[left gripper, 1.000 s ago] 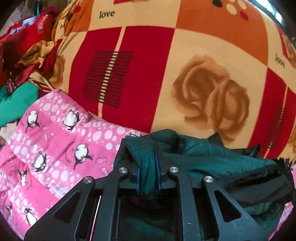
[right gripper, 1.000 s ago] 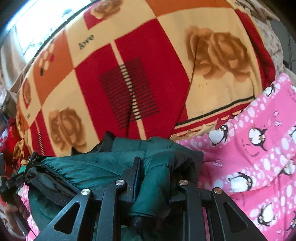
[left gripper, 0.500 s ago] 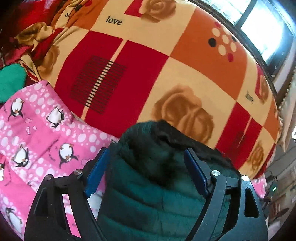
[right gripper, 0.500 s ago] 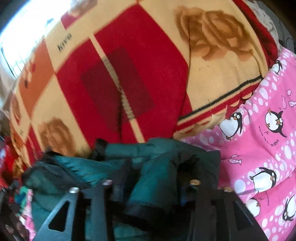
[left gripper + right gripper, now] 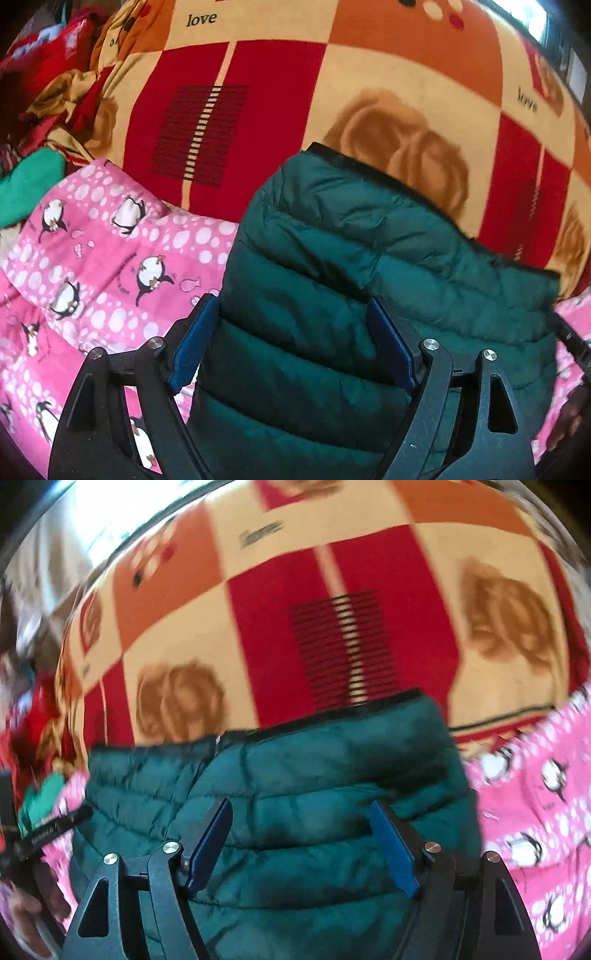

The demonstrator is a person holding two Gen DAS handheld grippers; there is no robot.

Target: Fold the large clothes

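A blanket [image 5: 369,66] checked in red, orange and cream, printed with brown roses and the word "love", covers the far part of the bed and fills the background of both views, with bright window light along its upper edge. Nearer the cameras lies a pink quilt [image 5: 110,258] with white dots and penguins. At the far left of the left wrist view sits a heap of red and green clothes [image 5: 44,81].

The dark green puffer jacket [image 5: 332,295] lies folded into a thick block, mostly on the pink quilt, its black-trimmed far edge reaching onto the blanket. In the right wrist view, which is blurred, the same jacket [image 5: 295,775] spreads across the lower middle.

The left tool [image 5: 295,339] is released: its 2 blue pads [image 5: 192,343] stand wide apart on either side of the quilted fabric, and the left one is clear of the jacket's edge. The right tool [image 5: 301,845] has its jaws opening, with the jacket between the 2 blue pads [image 5: 208,845] but not pinched by them. At the lower left of the right wrist view a hand [image 5: 29,912] grips a black handle.
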